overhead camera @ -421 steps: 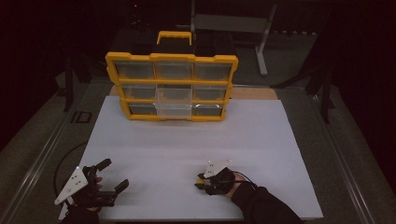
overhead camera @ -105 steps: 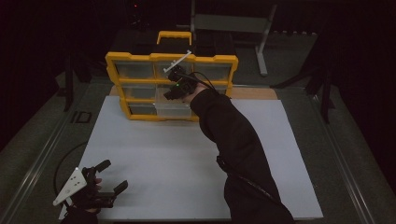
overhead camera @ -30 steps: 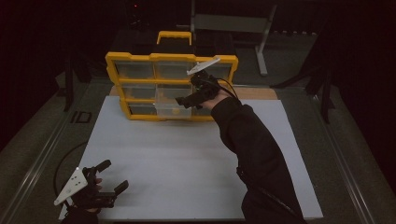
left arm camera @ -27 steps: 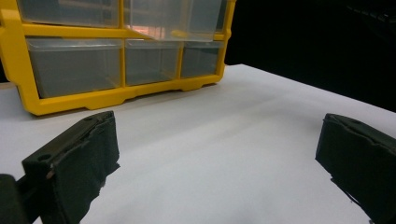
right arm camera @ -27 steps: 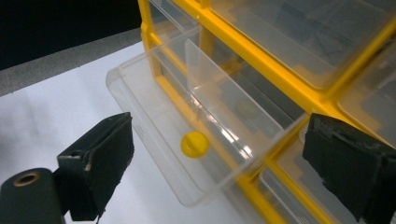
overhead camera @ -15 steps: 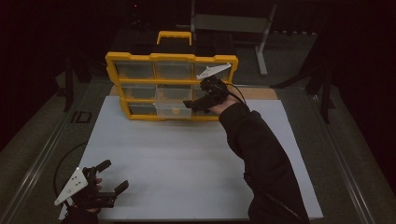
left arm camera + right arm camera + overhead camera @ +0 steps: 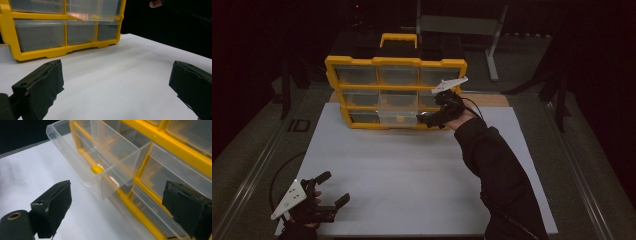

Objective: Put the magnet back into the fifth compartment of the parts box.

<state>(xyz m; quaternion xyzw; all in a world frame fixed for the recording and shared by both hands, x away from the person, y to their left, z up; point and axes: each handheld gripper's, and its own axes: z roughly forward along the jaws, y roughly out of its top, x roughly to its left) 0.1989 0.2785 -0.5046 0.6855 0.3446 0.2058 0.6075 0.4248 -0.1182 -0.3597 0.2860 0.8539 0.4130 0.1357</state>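
A yellow organizer (image 7: 394, 61) with clear drawers stands at the back of the white table (image 7: 412, 175). Its centre drawer (image 7: 398, 116) is pulled out, and a small yellow piece (image 7: 399, 119) lies inside near the front wall. My right gripper (image 7: 432, 120) hovers open just right of that drawer, holding nothing. In the right gripper view the drawer (image 7: 82, 165) and the yellow piece (image 7: 97, 169) sit ahead of the spread jaws of the right gripper (image 7: 117, 195). My left gripper (image 7: 334, 188) rests open at the table's front left, seen as the left gripper (image 7: 116, 75) facing the organizer (image 7: 57, 51).
A dark bench or rack (image 7: 462, 22) stands behind the organizer. Dark floor surrounds the table, with a metal rail (image 7: 257, 170) along the left side. A cable (image 7: 274, 180) loops near the left gripper. A dark sleeve (image 7: 497, 175) crosses the right half of the table.
The right gripper has drifted right and slightly toward me, away from the open drawer's front. The left gripper has stayed put.
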